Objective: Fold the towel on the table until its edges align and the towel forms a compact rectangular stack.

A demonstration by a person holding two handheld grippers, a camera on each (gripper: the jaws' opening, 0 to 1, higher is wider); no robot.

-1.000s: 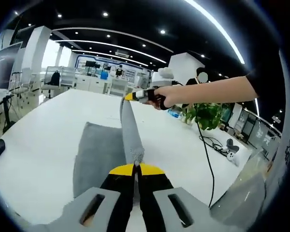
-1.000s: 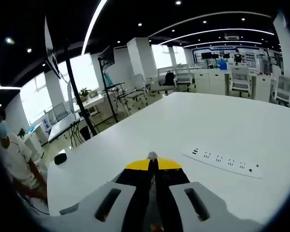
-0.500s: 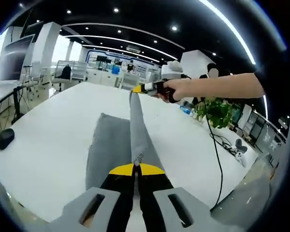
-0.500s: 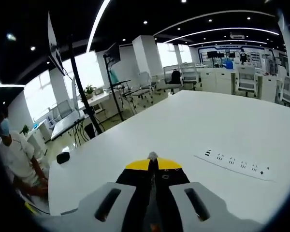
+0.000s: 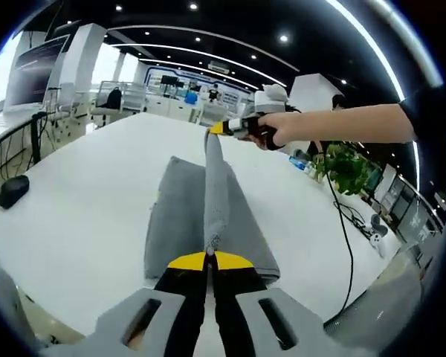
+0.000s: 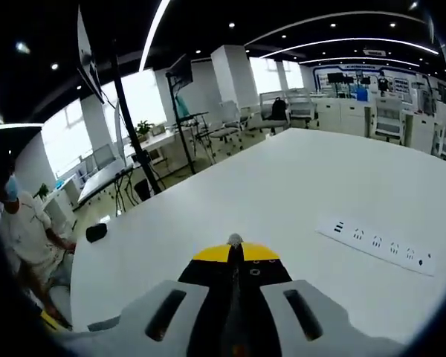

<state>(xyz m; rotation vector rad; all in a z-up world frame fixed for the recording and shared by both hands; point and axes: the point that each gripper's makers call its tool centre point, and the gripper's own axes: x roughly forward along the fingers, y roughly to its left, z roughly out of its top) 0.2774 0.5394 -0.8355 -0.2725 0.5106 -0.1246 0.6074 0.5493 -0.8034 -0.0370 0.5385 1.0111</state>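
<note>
Towel [image 5: 208, 201], grey, centre frame in left gripper view: lower layer flat on white table [image 5: 82, 216], upper edge lifted taut between both tools. Left gripper [image 5: 209, 259], bottom centre, jaws closed on near corner. Right gripper [image 5: 224, 128], upper centre, held by person's hand [image 5: 271, 134], clamps far corner; in right gripper view [image 6: 235, 247] jaws pinched on sliver of grey cloth. Power strip [image 6: 379, 239] lies right of frame. Judged stage: fold mid-way; lifted edge not yet laid down and aligned, further folds remain.
</note>
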